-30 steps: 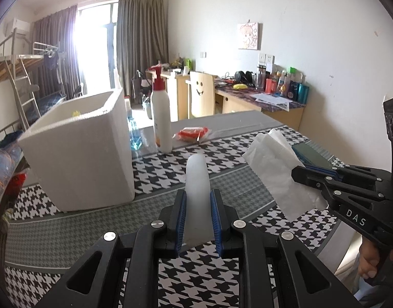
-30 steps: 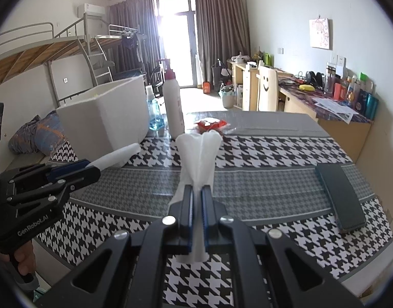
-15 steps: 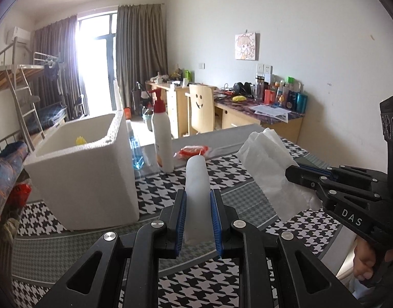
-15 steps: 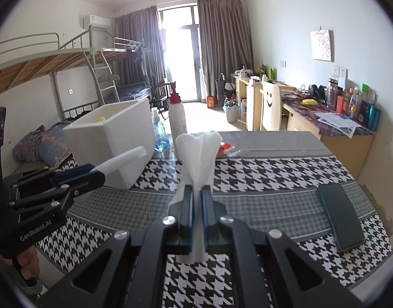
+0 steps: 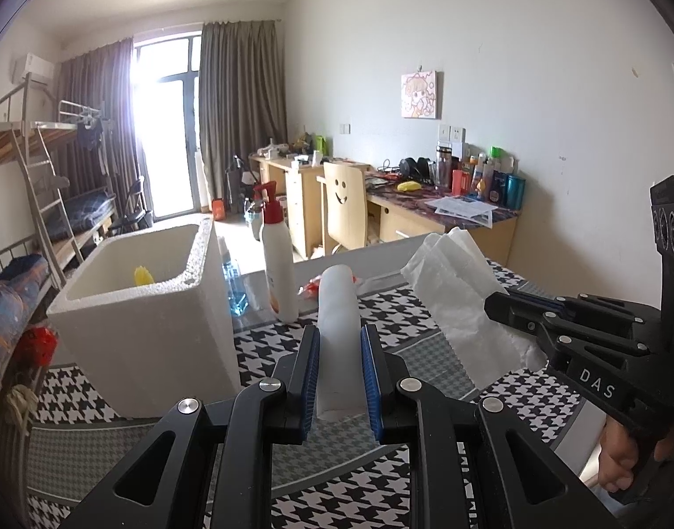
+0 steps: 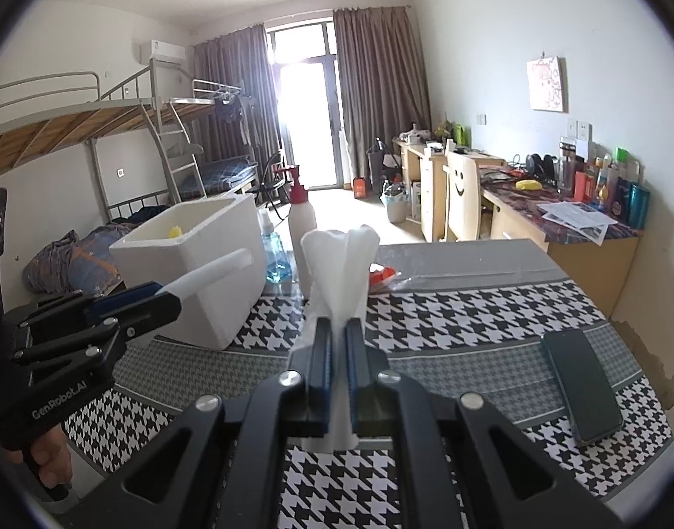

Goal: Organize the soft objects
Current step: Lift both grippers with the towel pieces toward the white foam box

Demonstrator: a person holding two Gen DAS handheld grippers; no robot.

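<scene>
Left wrist view: the left gripper [image 5: 339, 370], low centre, is pinching a white roll [image 5: 337, 330] above the table [image 5: 425, 322], while the right gripper [image 5: 498, 304], at right, is clamping crumpled tissue [image 5: 456, 291].

Showing black-and-white houndstooth with finer grey-checked bands across the tablecloth [image 5: 425, 352]. Standing plain white: the foam box [image 5: 152, 335], with a yellow object [image 5: 143, 275] inside. Wearing a red pump over a white body, the lotion bottle [image 5: 279, 264]; holding blue liquid, the clear bottle [image 5: 235, 291]. Lying black on the cloth, the phone [image 6: 581, 385]. Looking translucent white, the rolled sheet [image 5: 337, 322]; crinkled white, the tissue [image 6: 341, 264]. Showing blue pads on black frames, both grippers.
</scene>
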